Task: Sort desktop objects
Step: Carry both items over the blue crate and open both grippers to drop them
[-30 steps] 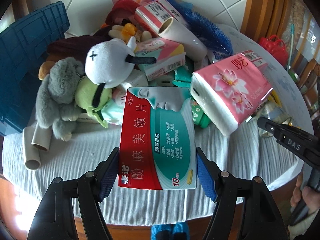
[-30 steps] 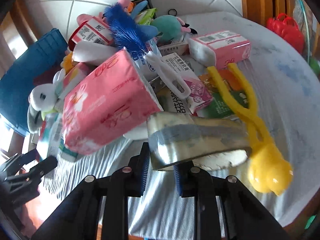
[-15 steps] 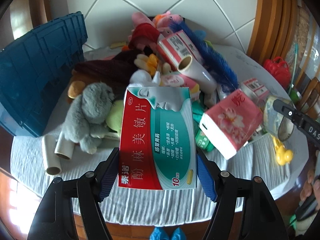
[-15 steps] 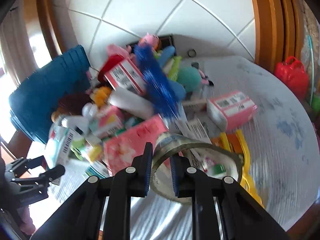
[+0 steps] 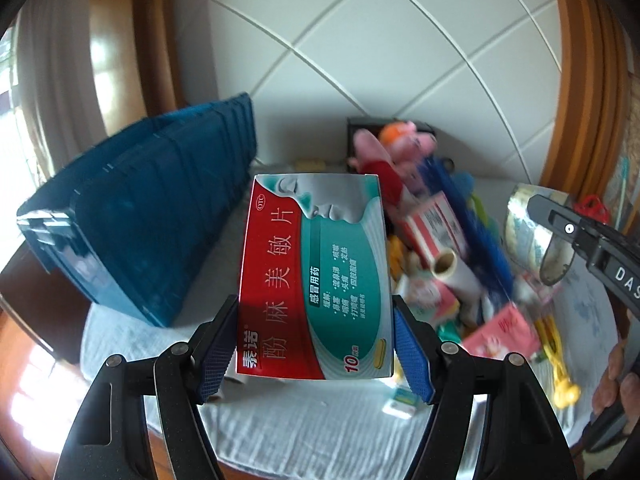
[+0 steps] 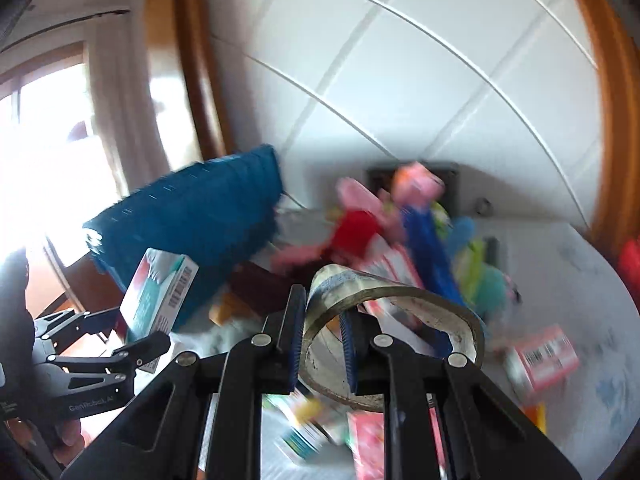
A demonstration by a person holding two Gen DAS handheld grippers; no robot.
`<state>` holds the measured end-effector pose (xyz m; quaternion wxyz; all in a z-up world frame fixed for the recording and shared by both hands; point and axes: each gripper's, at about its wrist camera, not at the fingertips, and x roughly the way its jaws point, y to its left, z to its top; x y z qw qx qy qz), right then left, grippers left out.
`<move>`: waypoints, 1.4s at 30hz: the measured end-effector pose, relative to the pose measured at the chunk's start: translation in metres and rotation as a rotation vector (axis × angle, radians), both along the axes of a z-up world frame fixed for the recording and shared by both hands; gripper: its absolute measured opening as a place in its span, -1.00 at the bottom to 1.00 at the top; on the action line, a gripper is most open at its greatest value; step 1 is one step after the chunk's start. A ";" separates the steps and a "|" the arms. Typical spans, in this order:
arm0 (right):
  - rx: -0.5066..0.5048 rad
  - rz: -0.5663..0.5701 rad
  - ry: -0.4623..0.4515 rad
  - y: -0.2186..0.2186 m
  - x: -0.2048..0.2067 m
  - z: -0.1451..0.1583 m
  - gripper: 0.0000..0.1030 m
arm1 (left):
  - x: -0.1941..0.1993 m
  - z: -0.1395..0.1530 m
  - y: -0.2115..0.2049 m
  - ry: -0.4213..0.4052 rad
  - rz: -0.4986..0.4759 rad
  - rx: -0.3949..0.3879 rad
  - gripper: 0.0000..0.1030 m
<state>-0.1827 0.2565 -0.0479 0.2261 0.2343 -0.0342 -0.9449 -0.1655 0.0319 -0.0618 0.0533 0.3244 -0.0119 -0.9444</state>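
Medicine box (image 5: 316, 280) sits clamped in my left tool (image 5: 314, 344), pads pressing its two long edges, so its long axis runs straight out along the fingers, lifted clear of the surface (image 5: 320, 428). Left of it and a little beyond stands the blue crate (image 5: 152, 232), its open top turned away from this camera; I judge that to be the drop point, and the left tool is plainly the nearer one to it. Moving right, the jumble of plush toys (image 5: 392, 148), a lint roller (image 5: 452, 264) and a pink tissue pack (image 5: 502, 332) lies unsorted on the cloth. Furthest right, my right tool (image 6: 320, 336) pinches the wall of a tape roll (image 6: 400, 328), one finger inside the ring and one outside, also held aloft. Both loads would need to swing leftward to reach the crate.
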 end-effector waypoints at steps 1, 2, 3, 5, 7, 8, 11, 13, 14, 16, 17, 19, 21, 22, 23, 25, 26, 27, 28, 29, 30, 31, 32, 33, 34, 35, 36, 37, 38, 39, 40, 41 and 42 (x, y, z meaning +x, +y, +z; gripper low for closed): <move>-0.001 0.022 0.014 -0.011 -0.003 0.009 -0.67 | 0.000 0.010 -0.008 0.018 0.015 -0.004 0.39; -0.002 0.044 0.028 -0.022 -0.005 0.017 -0.67 | -0.001 0.019 -0.017 0.036 0.029 -0.008 0.39; -0.001 0.063 0.039 -0.033 -0.007 0.025 -0.67 | -0.001 0.029 -0.025 0.054 0.044 -0.013 0.39; 0.002 0.105 0.064 -0.058 -0.012 0.044 -0.67 | -0.001 0.048 -0.042 0.090 0.073 -0.021 0.39; 0.004 0.140 0.091 -0.085 -0.016 0.062 -0.67 | -0.002 0.068 -0.059 0.126 0.102 -0.029 0.39; 0.003 0.155 0.105 -0.098 -0.018 0.072 -0.67 | -0.002 0.077 -0.067 0.144 0.117 -0.034 0.39; -0.002 0.197 0.143 -0.138 -0.023 0.098 -0.67 | -0.009 0.111 -0.111 0.199 0.152 -0.072 0.40; -0.011 0.228 0.165 -0.174 -0.029 0.117 -0.67 | -0.015 0.128 -0.138 0.222 0.169 -0.092 0.39; -0.016 0.244 0.174 -0.192 -0.033 0.126 -0.67 | -0.018 0.136 -0.155 0.232 0.178 -0.104 0.40; -0.019 0.272 0.194 -0.230 -0.037 0.141 -0.67 | -0.027 0.150 -0.190 0.247 0.194 -0.124 0.39; -0.026 0.287 0.197 -0.245 -0.041 0.146 -0.67 | -0.032 0.155 -0.207 0.241 0.196 -0.126 0.39; -0.041 0.320 0.199 -0.280 -0.049 0.157 -0.67 | -0.045 0.156 -0.235 0.225 0.203 -0.135 0.39; -0.048 0.360 0.191 -0.316 -0.058 0.163 -0.67 | -0.060 0.153 -0.265 0.205 0.221 -0.150 0.40; -0.048 0.383 0.184 -0.334 -0.063 0.164 -0.67 | -0.065 0.150 -0.277 0.190 0.230 -0.142 0.40; -0.048 0.405 0.178 -0.351 -0.068 0.165 -0.67 | -0.070 0.146 -0.289 0.175 0.239 -0.133 0.40; -0.039 0.451 0.157 -0.381 -0.077 0.163 -0.67 | -0.081 0.137 -0.316 0.138 0.257 -0.102 0.40; -0.033 0.477 0.145 -0.396 -0.082 0.160 -0.67 | -0.088 0.131 -0.329 0.120 0.276 -0.094 0.40; -0.024 0.502 0.131 -0.412 -0.088 0.156 -0.67 | -0.094 0.126 -0.341 0.101 0.294 -0.084 0.40; -0.016 0.526 0.117 -0.427 -0.094 0.152 -0.67 | -0.100 0.120 -0.351 0.080 0.305 -0.066 0.40; -0.008 0.547 0.101 -0.439 -0.100 0.147 -0.67 | -0.106 0.115 -0.362 0.058 0.316 -0.049 0.40; -0.001 0.568 0.086 -0.451 -0.105 0.142 -0.67 | -0.111 0.110 -0.371 0.038 0.315 -0.037 0.40; 0.007 0.589 0.070 -0.464 -0.111 0.138 -0.67 | -0.116 0.105 -0.377 0.022 0.315 -0.037 0.40; 0.013 0.601 0.040 -0.474 -0.116 0.131 -0.67 | -0.123 0.099 -0.386 -0.002 0.324 -0.044 0.40; 0.020 0.616 0.002 -0.483 -0.122 0.124 -0.67 | -0.130 0.092 -0.392 -0.028 0.323 -0.039 0.40; 0.027 0.630 -0.035 -0.493 -0.128 0.117 -0.67 | -0.135 0.088 -0.396 -0.048 0.317 -0.030 0.40; 0.038 0.637 -0.061 -0.499 -0.131 0.111 -0.67 | -0.143 0.083 -0.401 -0.064 0.309 -0.025 0.40; 0.069 0.638 -0.086 -0.509 -0.135 0.105 -0.67 | -0.151 0.079 -0.407 -0.080 0.300 -0.021 0.40; 0.100 0.639 -0.112 -0.520 -0.139 0.098 -0.67 | -0.159 0.074 -0.412 -0.096 0.292 -0.017 0.40; 0.119 0.626 -0.123 -0.525 -0.142 0.093 -0.67 | -0.167 0.069 -0.418 -0.112 0.284 -0.013 0.40; 0.137 0.612 -0.135 -0.529 -0.145 0.088 -0.67 | -0.176 0.066 -0.422 -0.130 0.271 -0.007 0.40; 0.156 0.598 -0.146 -0.534 -0.148 0.084 -0.67 | -0.184 0.062 -0.427 -0.147 0.257 -0.001 0.40; 0.168 0.584 -0.162 -0.537 -0.151 0.081 -0.67 | -0.188 0.057 -0.428 -0.169 0.247 0.001 0.40; 0.179 0.570 -0.177 -0.539 -0.153 0.078 -0.67 | -0.192 0.051 -0.429 -0.190 0.237 0.003 0.40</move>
